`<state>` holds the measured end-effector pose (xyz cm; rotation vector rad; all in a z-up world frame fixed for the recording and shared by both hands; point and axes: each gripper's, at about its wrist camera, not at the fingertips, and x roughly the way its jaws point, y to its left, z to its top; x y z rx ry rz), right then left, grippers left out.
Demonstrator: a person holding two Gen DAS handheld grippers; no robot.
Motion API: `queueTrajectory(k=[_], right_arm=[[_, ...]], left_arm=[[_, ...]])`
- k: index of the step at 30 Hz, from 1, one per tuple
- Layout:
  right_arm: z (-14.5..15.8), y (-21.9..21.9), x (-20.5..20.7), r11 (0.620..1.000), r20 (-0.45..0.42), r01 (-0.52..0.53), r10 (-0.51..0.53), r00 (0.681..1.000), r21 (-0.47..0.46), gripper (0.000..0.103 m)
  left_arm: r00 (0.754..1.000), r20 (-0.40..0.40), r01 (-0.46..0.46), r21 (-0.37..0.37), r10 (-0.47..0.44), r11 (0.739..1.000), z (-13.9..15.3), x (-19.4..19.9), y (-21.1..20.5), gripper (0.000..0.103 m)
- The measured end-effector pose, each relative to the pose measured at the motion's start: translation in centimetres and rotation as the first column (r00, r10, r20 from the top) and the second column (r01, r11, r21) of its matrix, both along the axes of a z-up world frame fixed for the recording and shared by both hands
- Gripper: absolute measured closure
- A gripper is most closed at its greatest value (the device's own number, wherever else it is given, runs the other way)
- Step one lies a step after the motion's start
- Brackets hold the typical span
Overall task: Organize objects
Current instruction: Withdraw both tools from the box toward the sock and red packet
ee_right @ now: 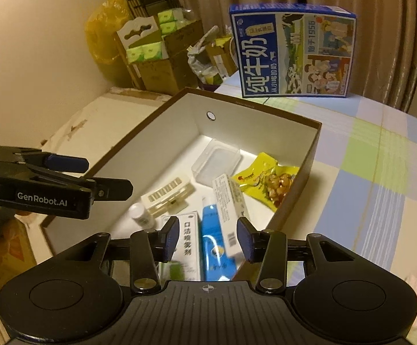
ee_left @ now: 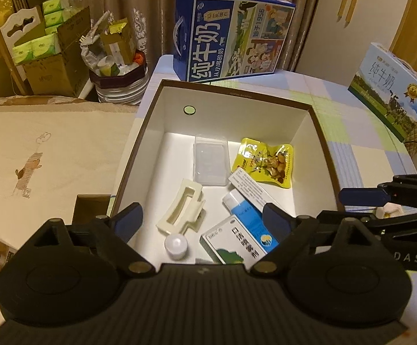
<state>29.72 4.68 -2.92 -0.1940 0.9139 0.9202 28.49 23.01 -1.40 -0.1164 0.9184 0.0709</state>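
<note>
An open box (ee_left: 237, 115) (ee_right: 251, 126) with a brown rim and white inside stands on the table. In it lie a clear plastic case (ee_left: 210, 161) (ee_right: 217, 161), a yellow snack packet (ee_left: 265, 162) (ee_right: 268, 179), a cream hair clip (ee_left: 181, 210) (ee_right: 168, 194), a small white bottle (ee_left: 176, 245) (ee_right: 140, 215), a blue tube (ee_left: 248, 215) (ee_right: 215, 247), a long white carton (ee_left: 251, 189) (ee_right: 231, 201) and a green-and-white medicine box (ee_left: 234, 244) (ee_right: 186, 244). My left gripper (ee_left: 202, 218) hovers open over the box's near end, holding nothing. My right gripper (ee_right: 208, 233) stands open above the blue tube, its pads clear of it.
A blue milk carton (ee_left: 231, 34) (ee_right: 291, 51) stands behind the box, and a pale milk box (ee_left: 392, 86) stands at the far right. Cardboard boxes of green tissue packs (ee_left: 50, 49) and a full bin (ee_left: 119, 69) are beyond the table. A checked tablecloth (ee_right: 380, 172) covers the table.
</note>
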Motion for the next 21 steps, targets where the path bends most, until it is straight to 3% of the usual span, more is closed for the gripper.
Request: queueTrajectory(k=[21], right_arm=[[2.3,-7.1,-6.0,0.997,-0.047,0.031,-0.028,0.999,0.077,0.047]], left_arm=[[0.999,0.032,-0.027,0.002,0.027,1.0,2.1,-7.9,-4.8,0.006]])
